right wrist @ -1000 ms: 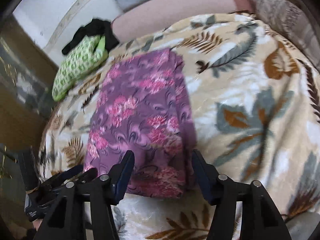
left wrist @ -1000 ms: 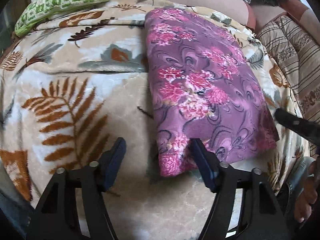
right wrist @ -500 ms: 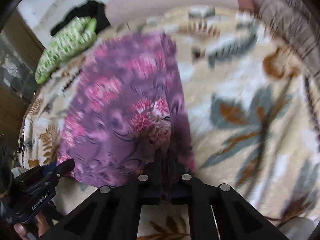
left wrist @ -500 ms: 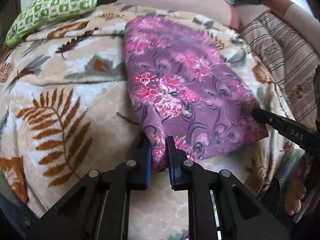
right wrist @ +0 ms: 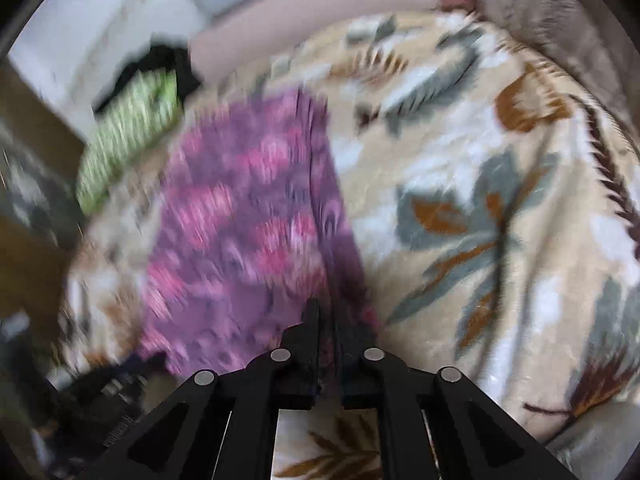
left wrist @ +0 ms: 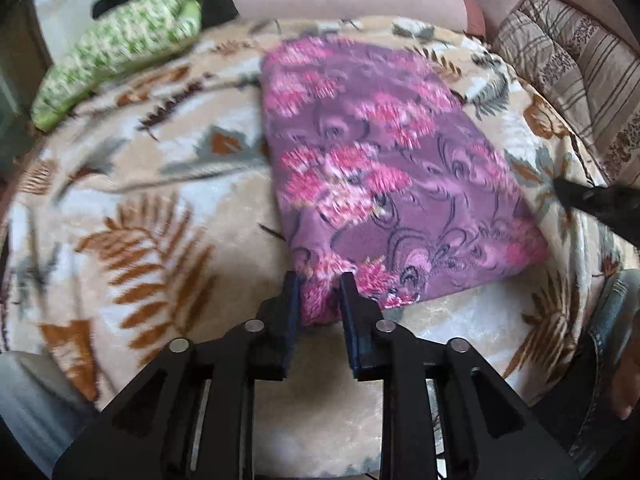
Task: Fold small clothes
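left gripper (left wrist: 318, 280) reaching low, pinching cloth (left wrist: 384, 168) near corner | right gripper (right wrist: 326, 312) level, clamping other corner, blanket (right wrist: 460, 168) underneath

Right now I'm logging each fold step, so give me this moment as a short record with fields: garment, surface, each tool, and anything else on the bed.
garment: purple floral cloth, folded into a long panel, lying flat
surface: leaf-print blanket
left tool: shut on the cloth's near left corner
right tool: shut on the cloth's near right corner
other items: green patterned cloth at the far left, apart from the purple one
image quality: both views motion-blurred
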{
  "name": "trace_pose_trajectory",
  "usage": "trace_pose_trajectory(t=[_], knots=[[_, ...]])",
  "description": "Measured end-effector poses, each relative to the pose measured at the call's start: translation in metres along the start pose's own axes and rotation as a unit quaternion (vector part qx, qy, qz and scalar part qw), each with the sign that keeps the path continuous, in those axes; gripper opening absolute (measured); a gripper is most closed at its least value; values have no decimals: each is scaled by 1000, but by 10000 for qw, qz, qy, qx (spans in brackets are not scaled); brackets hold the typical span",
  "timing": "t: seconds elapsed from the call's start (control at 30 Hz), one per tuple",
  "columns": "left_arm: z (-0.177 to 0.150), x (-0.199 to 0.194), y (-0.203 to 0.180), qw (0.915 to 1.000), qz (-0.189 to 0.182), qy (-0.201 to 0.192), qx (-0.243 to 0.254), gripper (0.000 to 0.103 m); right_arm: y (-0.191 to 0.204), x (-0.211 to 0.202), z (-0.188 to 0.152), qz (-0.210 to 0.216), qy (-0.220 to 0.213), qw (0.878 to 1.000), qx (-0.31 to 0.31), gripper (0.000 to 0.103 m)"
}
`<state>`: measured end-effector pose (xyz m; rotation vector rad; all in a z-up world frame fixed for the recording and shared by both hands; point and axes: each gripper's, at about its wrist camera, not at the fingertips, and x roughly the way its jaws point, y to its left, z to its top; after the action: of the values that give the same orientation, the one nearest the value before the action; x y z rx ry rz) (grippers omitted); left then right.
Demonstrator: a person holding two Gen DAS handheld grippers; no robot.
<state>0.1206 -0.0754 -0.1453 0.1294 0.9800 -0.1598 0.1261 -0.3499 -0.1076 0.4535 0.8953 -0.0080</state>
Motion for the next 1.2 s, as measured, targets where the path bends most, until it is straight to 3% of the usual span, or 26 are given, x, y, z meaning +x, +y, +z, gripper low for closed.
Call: trace_pose_trajectory(t=[0.03,0.07,0.1,0.17,0.23,0.37,0.53,0.6,0.77,1.07,1.2], knots=[[-1,-4,1,10000,37,-25,-37,38,-3,-15,-2,39,-300,9994,137,13],[-1,-9,3,9999,69,-60,-99,43,-4,-22,-3,89,-448,9988,185,27],[-3,-18,7,9995,110,-164,-233,52,-2,-29,-8,96,-560,9981,217,56],[-7,-31,12,9987,115,-317,-378,65,3,-44,-18,73,-872,9959,233,81],[-13,-47,13,9981,92,-516,-326,67,16,-52,-25,17,-1036,9946,47,81],[-19,-75,12,9961,473,-741,45,67,45,-60,-46,-175,-1063,9924,-601,81],[-15,-122,30,9883,344,-1421,-439,67,66,-83,-50,-70,-758,9940,-789,81],[-10,-134,35,9847,463,-1540,-665,67,81,-97,-52,-197,-741,9927,-931,81],[-8,-146,39,9881,365,-1113,-997,67,100,-127,-49,-125,-804,9910,-1060,81],[-26,-163,35,9899,517,-940,-924,67,105,-145,-55,-170,-584,9920,-1106,81],[-34,-176,39,9900,519,-991,-856,67,114,-153,-60,-381,-524,9899,-1258,81]])
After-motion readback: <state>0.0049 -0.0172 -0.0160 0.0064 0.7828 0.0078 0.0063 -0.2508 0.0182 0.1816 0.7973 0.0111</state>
